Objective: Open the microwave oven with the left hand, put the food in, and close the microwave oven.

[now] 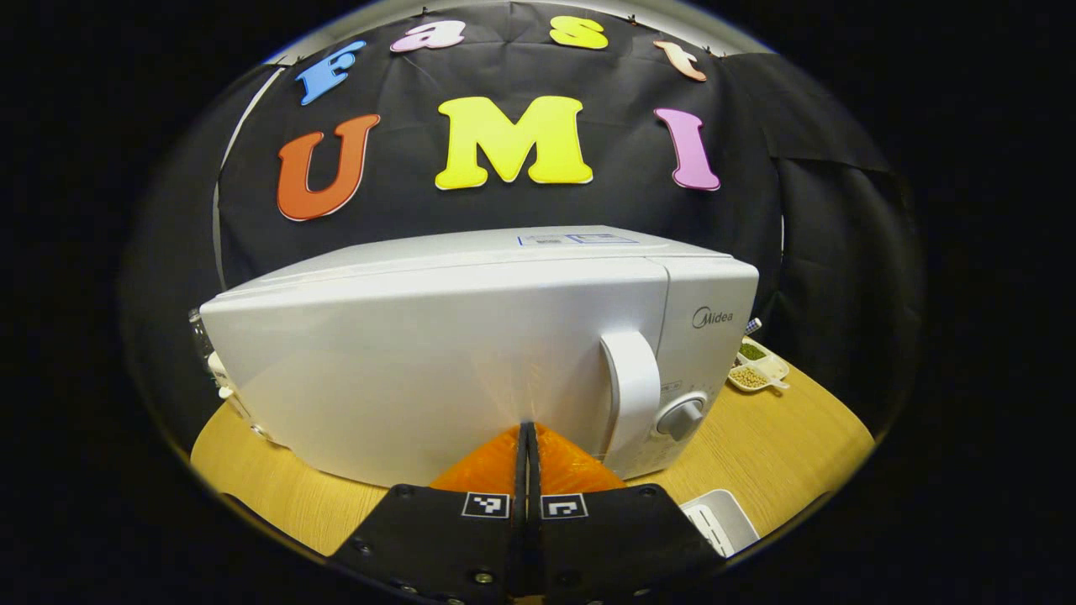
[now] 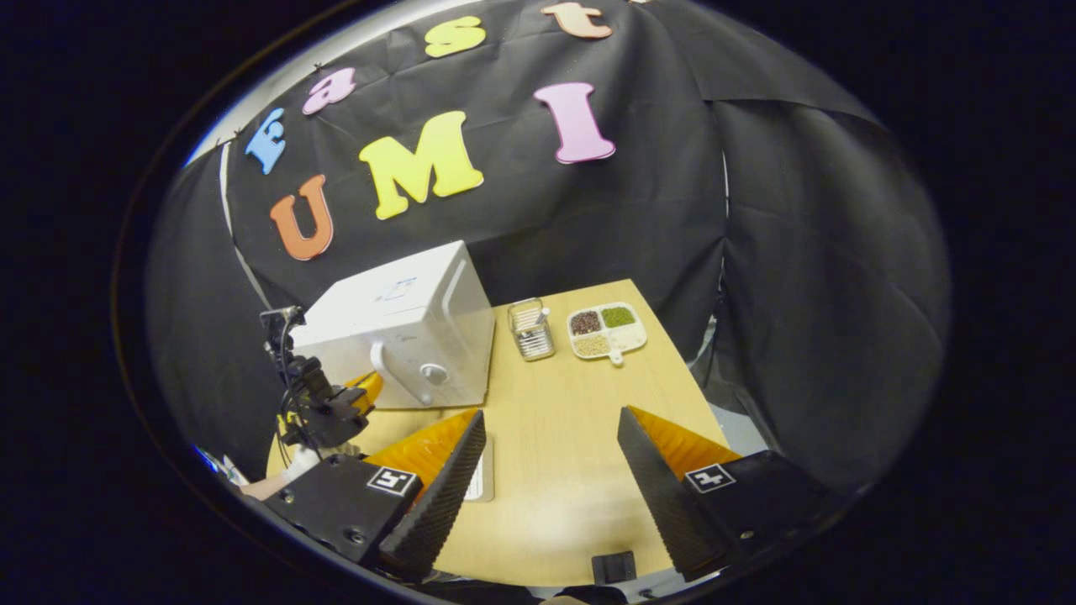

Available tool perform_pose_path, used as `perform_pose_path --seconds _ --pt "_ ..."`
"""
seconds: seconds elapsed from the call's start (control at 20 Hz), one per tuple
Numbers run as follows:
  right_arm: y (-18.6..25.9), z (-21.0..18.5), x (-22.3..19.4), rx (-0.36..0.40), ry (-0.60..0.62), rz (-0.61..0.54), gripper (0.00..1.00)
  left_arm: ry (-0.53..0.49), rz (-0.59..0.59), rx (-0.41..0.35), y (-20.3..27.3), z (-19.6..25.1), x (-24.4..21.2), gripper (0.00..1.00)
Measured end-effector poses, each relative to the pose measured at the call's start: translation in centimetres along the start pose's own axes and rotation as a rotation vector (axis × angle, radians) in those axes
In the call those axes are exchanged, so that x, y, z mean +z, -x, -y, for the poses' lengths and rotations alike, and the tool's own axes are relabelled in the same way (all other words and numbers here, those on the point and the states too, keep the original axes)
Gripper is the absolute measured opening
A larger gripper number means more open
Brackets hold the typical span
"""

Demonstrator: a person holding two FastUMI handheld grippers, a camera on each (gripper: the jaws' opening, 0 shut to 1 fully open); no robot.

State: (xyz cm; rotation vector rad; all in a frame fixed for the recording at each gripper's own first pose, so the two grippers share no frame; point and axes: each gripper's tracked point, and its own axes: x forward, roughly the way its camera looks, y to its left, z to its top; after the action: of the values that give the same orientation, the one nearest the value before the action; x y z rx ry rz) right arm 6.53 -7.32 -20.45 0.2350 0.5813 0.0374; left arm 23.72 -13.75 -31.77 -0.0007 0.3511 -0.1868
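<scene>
I see one white microwave oven (image 1: 471, 353), door closed, on the wooden counter (image 2: 563, 437), my left tongs (image 1: 527, 437) pressed together just before its door, my right tongs (image 2: 551, 428) spread empty, and beyond them one four-compartment tray (image 2: 607, 330) and one clear container (image 2: 531, 328).

Dim booth, soft glare on microwave (image 1: 437, 353) door; fisheye bends edges; overhead light, probably.
</scene>
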Motion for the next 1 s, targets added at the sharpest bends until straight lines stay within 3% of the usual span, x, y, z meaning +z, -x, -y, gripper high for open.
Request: perform_pose_path --seconds 0.25,0.45,0.65,0.85,0.9,0.95,1.0 --pt "1.1 -0.2 0.0 -0.003 -0.001 0.021 1.0 -0.002 0.002 0.025 1.6 -0.8 -0.1 0.0" --pt "2.6 -0.1 -0.6 -0.026 0.01 0.041 1.0 0.008 0.0 0.095 5.0 -4.3 -0.9 0.0" --pt "4.3 -0.7 -1.1 -0.061 0.042 0.081 1.0 0.048 -0.014 0.099 9.7 -6.0 -2.3 0.95" --pt "6.0 -2.5 -2.0 -0.091 0.064 0.109 1.0 0.03 -0.005 0.094 15.0 -7.2 -1.5 0.95" --pt "6.4 -3.3 -2.1 -0.094 0.067 0.118 0.9 0.026 0.011 0.091 16.7 -7.6 -0.5 0.95" --pt "6.9 -4.4 -2.0 -0.086 0.069 0.129 1.0 0.018 0.026 0.092 18.5 -8.0 0.4 0.95" --pt "7.4 -5.8 -1.8 -0.074 0.076 0.147 1.0 0.011 0.047 0.09 20.4 -8.6 1.7 0.95"
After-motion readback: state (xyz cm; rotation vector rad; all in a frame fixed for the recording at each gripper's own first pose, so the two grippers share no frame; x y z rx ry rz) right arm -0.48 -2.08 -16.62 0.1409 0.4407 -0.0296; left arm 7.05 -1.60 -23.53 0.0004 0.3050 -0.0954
